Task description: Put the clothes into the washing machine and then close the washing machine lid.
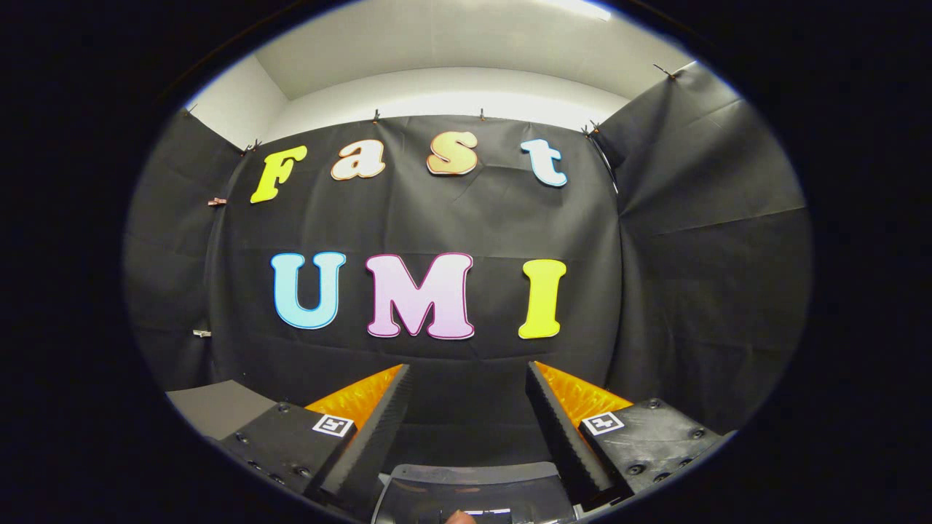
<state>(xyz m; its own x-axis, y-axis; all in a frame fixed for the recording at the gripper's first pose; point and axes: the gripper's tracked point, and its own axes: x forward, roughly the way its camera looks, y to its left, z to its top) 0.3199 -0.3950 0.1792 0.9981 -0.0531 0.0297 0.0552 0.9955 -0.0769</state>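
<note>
Gripper [468, 371]: held level, pointing straight at the booth's back wall. Fingers [378, 429] spread wide apart, nothing between them; only black cloth shows through the gap. Each finger has a ridged inner face and carries a small square marker tag [333, 425] on its block.

Washing machine [473, 491]: a dark, glossy, curved-edged part sits low between the bases of the fingers, close under the gripper. It looks to be the top of the machine; whether the lid is up or down cannot be told from here. A small pale rounded tip, possibly a fingertip [459, 517], shows at its near edge.

Clothes: position cannot be told.

Table [218, 407]: a grey flat corner, beside and beyond the left finger, against the cloth wall.

Surroundings: black cloth wall [451, 218] pinned up on three sides with small clips [216, 201]; white wall and ceiling [437, 73] above it.
</note>
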